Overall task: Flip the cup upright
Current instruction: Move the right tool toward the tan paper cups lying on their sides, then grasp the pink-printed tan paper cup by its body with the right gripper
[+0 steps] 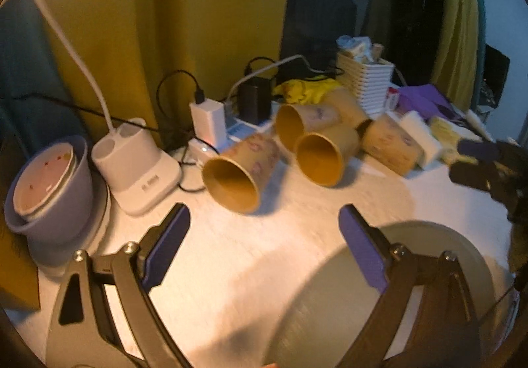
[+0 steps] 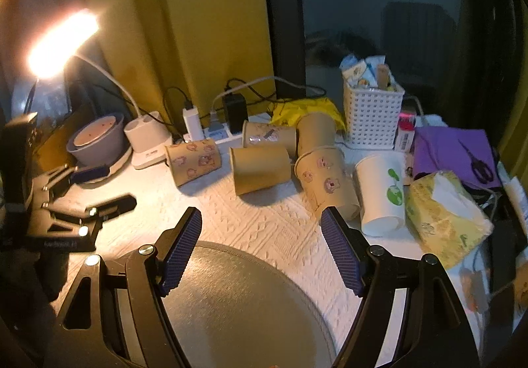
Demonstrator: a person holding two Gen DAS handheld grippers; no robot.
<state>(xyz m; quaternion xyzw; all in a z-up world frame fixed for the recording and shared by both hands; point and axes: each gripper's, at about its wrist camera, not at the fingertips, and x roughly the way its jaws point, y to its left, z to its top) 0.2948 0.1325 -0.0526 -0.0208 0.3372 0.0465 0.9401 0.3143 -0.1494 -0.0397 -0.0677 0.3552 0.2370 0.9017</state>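
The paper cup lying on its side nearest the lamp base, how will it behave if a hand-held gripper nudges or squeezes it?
The paper cup lies on its round side, so a nudge would likely roll it in a curve. It looks thin-walled and empty, probably light and easily crushed. The textured cloth may slow rolling.

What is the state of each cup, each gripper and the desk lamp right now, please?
Leftmost pig-print cup: on its side.
Plain brown cup: on its side.
White cup: on its side.
Left gripper: open, empty.
Right gripper: open, empty.
Desk lamp: lit.
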